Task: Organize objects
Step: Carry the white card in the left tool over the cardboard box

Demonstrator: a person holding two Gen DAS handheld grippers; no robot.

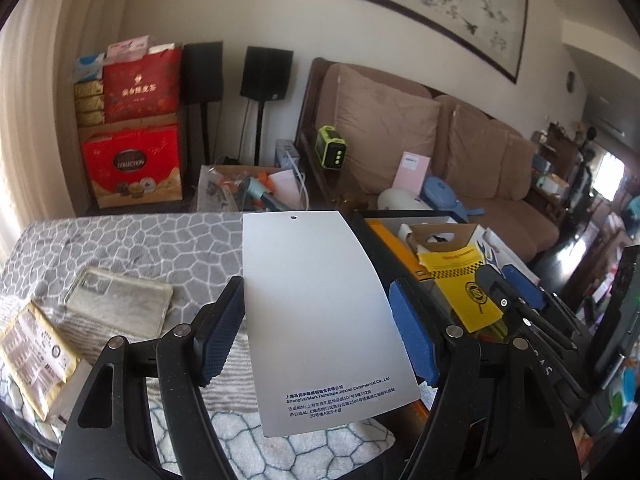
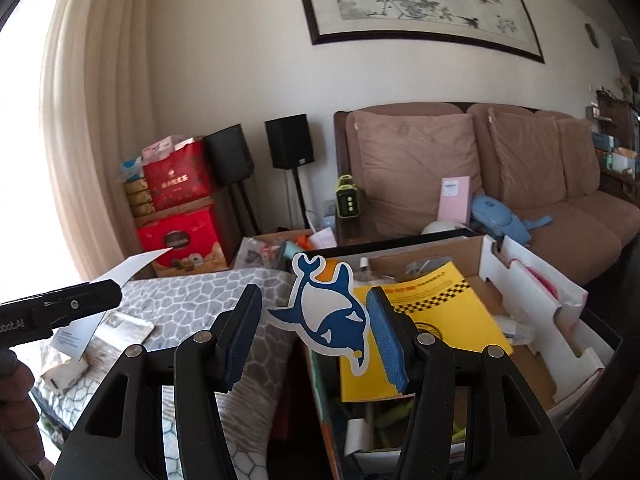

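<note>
The left gripper point(image 1: 316, 332) pinches a white card point(image 1: 316, 300) across its width, one blue pad on each long edge. The card stands clear of the grey patterned blanket point(image 1: 160, 240) that covers the desk, held above it near the blanket's right edge, next to the open cardboard box point(image 2: 532, 300). Small printed text sits at the card's near end; a punched hole sits at its far end.

The right gripper point(image 2: 316, 336) holds a whale-shaped cutout point(image 2: 332, 312), blue and white, above the box's near left corner. The right pad touches the cutout's side. The left pad appears to stand apart from it, so whether the grip is a full pinch cannot be confirmed from this view.

Handling judgement: both items look like thin card, very light and easily bowed. The white card already shows a slight curve between the pads, so more squeeze would likely buckle it. An edge-to-edge hold near the middle is adequate for carrying. The cutout has narrow fins and a tail that would crease readily, so the broad body is the place to hold it.

Inside the box, a yellow leaflet point(image 2: 424, 320) lies on top, with white card inserts along the right wall. On the blanket, toward its left edge, lie a clear phone case point(image 1: 120, 300) and a tan printed packet point(image 1: 36, 356), both untouched.

Risk: light card can slip or flutter if released from height.
</note>
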